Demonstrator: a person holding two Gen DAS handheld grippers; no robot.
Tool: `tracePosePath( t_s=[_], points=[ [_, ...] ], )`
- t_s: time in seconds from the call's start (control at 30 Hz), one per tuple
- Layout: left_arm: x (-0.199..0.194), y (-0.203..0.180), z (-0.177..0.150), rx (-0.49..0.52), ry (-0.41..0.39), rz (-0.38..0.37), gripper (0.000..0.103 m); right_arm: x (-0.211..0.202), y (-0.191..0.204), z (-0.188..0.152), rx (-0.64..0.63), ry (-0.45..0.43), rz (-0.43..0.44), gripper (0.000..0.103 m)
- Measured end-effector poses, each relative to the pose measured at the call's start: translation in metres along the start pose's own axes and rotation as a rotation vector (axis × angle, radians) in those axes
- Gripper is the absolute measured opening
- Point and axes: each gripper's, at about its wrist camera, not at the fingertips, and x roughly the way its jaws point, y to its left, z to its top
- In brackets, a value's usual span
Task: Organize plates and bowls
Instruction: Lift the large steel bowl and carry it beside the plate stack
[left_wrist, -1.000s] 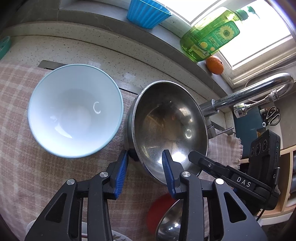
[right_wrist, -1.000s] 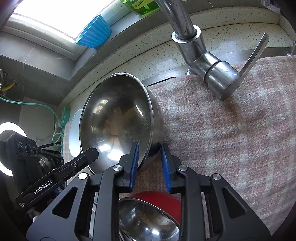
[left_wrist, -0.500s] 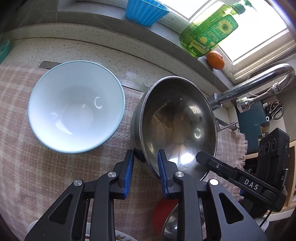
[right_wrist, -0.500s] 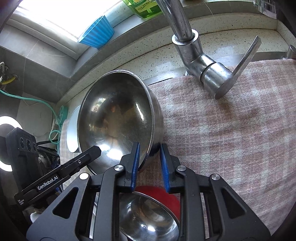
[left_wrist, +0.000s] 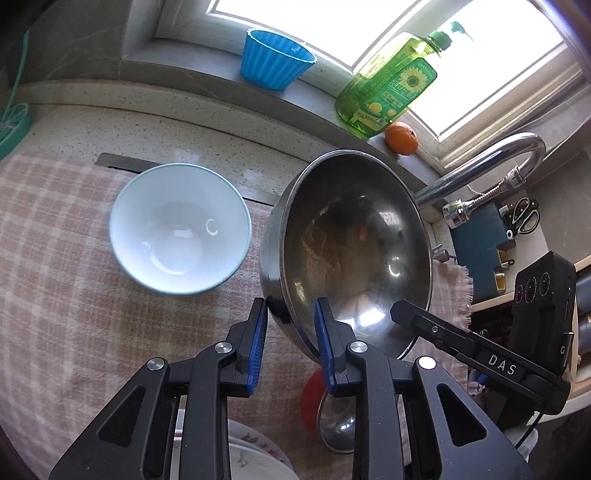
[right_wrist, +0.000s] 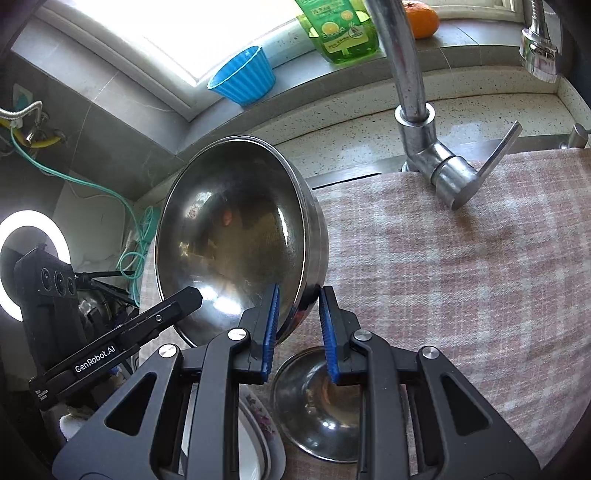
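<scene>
A large steel bowl (left_wrist: 354, 251) hangs tilted above the checked cloth, held from both sides. My left gripper (left_wrist: 290, 314) is shut on its near-left rim, and my right gripper (right_wrist: 297, 297) is shut on the opposite rim of the same steel bowl (right_wrist: 236, 236). A pale blue bowl (left_wrist: 180, 229) stands upright on the cloth to the left. Below the grippers sit a small steel bowl (right_wrist: 317, 402), a red dish (left_wrist: 312, 395) under it and a flowered plate (right_wrist: 258, 417), all partly hidden by the gripper bodies.
The tap (right_wrist: 417, 122) with its lever rises at the back right, close behind the lifted bowl. On the window sill stand a blue ribbed cup (left_wrist: 275, 61), a green soap bottle (left_wrist: 388, 88) and an orange (left_wrist: 401, 137). The checked cloth (right_wrist: 461, 277) stretches to the right.
Both grippers have risen with the large steel bowl, which left the cloth and tilted more upright. The left gripper's fingers closed onto the rim. The pale blue bowl stayed in place.
</scene>
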Motion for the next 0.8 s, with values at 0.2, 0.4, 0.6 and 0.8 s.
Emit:
tracePosePath(
  t_s=[0.2, 0.4, 0.6, 0.8],
  points=[
    [-0.035, 0.017, -0.008, 0.003, -0.031, 0.001, 0.024, -0.005, 0.04, -0.015, -0.062, 0.012, 0.011, 0.023],
    [-0.07, 0.044, -0.019, -0.015, -0.066, 0.015, 0.024, 0.003, 0.085, -0.038, -0.121, 0.035, 0.024, 0.023],
    [-0.097, 0.083, -0.034, -0.073, -0.092, 0.033, 0.024, 0.028, 0.124, -0.058, -0.159, 0.081, 0.041, 0.023],
    [-0.119, 0.123, -0.048, -0.135, -0.104, 0.049, 0.024, 0.052, 0.159, -0.076, -0.2, 0.129, 0.058, 0.023]
  ],
)
